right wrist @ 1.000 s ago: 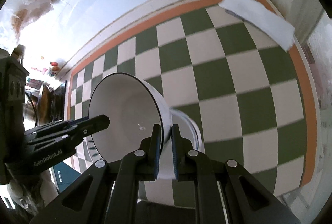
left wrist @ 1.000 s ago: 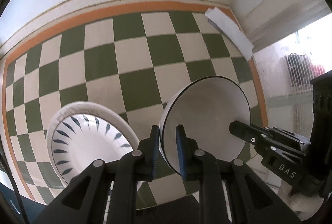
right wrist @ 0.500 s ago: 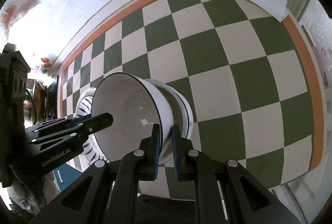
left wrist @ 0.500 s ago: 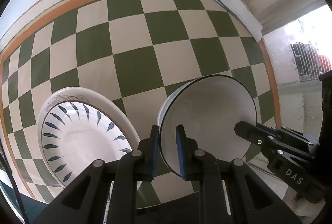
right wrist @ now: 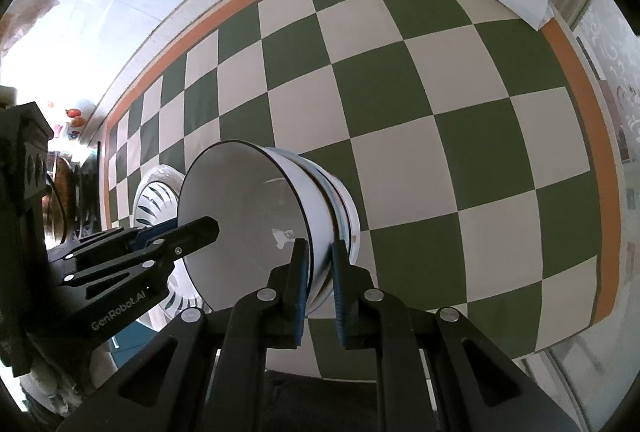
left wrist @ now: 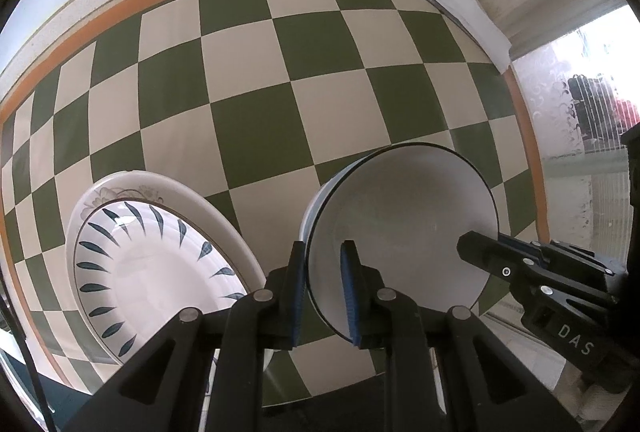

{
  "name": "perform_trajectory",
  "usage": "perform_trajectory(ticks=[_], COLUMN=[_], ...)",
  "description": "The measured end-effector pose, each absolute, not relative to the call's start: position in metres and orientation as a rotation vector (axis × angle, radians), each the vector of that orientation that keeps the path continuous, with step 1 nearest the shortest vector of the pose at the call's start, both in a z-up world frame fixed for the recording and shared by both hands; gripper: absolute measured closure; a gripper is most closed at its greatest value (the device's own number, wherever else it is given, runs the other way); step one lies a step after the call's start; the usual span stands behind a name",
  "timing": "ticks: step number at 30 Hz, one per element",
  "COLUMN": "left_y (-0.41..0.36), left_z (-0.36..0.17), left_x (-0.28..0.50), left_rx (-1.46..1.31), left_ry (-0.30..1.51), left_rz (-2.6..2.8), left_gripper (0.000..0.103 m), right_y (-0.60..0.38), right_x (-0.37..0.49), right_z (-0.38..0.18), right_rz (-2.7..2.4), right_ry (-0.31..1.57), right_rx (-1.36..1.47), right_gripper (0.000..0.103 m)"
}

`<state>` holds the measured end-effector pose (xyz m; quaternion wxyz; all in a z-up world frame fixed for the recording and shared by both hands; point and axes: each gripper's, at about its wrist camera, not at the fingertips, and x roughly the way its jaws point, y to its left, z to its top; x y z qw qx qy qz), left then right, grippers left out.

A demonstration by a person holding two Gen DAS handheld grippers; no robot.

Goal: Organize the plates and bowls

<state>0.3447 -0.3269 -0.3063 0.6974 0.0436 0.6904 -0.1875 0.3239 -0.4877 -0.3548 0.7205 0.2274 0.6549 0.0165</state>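
Currently a white ceramic bowl with a thin dark rim (left wrist: pixel 400 232) is clenched at opposite edges by the left tool (left wrist: pixel 325 292) and the right tool (right wrist: pixel 320 280), nested onto stacked white bowls (right wrist: pixel 344 207) on the green-and-cream checkered bench (left wrist: pixel 256 119). If released while tilted, it could be tipped toward the leaf-patterned white plate (left wrist: pixel 152 264) beside it.

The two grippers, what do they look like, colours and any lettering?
Both are matte black plastic with angular linkage arms, silver rivets and blue ribbed pads on the fingers. The left gripper shows white lettering "GenRobot.AI" in the right wrist view; the right gripper shows "DAS" in the left wrist view.
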Motion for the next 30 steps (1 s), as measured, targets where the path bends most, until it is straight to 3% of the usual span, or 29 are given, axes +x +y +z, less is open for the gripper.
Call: perform_trajectory(ticks=[13, 20, 22, 24, 27, 30], left_y=[-0.317, -0.304, -0.298, -0.293, -0.285, -0.277], left_z=[-0.282, -0.244, -0.234, -0.224, -0.204, -0.188], left_x=[0.337, 0.319, 0.314, 0.308, 0.298, 0.288], left_rx=[0.099, 0.124, 0.117, 0.112, 0.124, 0.113], left_ry=[1.482, 1.384, 1.367, 1.347, 1.285, 1.256], left_rz=[-0.406, -0.415, -0.415, -0.418, -0.406, -0.403], left_gripper=[0.087, 0.073, 0.064, 0.031, 0.017, 0.013], right_y=[-0.481, -0.466, -0.461, -0.457, -0.451, -0.445], right_x=[0.322, 0.301, 0.293, 0.284, 0.27, 0.256], right_z=[-0.339, -0.294, -0.279, -0.267, -0.247, -0.23], right_rz=[0.008, -0.018, -0.019, -0.02, -0.017, -0.007], right_ry=[1.433, 1.347, 1.316, 1.292, 1.259, 1.232], right_rx=[0.444, 0.347, 0.328, 0.314, 0.291, 0.287], right_gripper=[0.086, 0.073, 0.067, 0.063, 0.047, 0.025])
